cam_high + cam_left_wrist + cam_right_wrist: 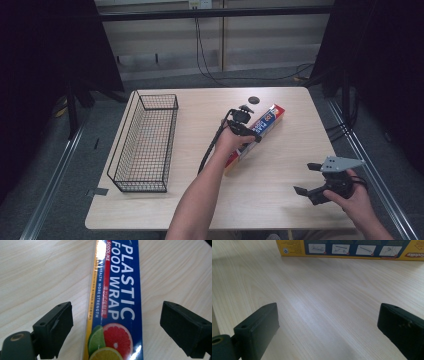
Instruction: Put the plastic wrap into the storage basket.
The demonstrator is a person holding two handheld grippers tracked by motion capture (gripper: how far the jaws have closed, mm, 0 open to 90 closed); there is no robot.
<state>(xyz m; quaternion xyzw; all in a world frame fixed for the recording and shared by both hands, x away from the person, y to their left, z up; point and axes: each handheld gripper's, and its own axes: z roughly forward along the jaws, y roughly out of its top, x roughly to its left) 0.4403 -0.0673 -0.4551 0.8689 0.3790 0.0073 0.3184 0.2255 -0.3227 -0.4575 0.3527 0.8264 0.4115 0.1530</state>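
While the left gripper (245, 131) hangs over the middle of the plastic wrap box (270, 120), its fingers (53, 328) stand apart on either side of the blue carton with a gap at each side, pressing on nothing. That box lies flat and slantwise on the surface (280, 200), right of the wire basket (145, 145). Nearer the front right corner, the right gripper (312, 192) is held low, its fingers (257, 332) spread wide with bare wood between them.
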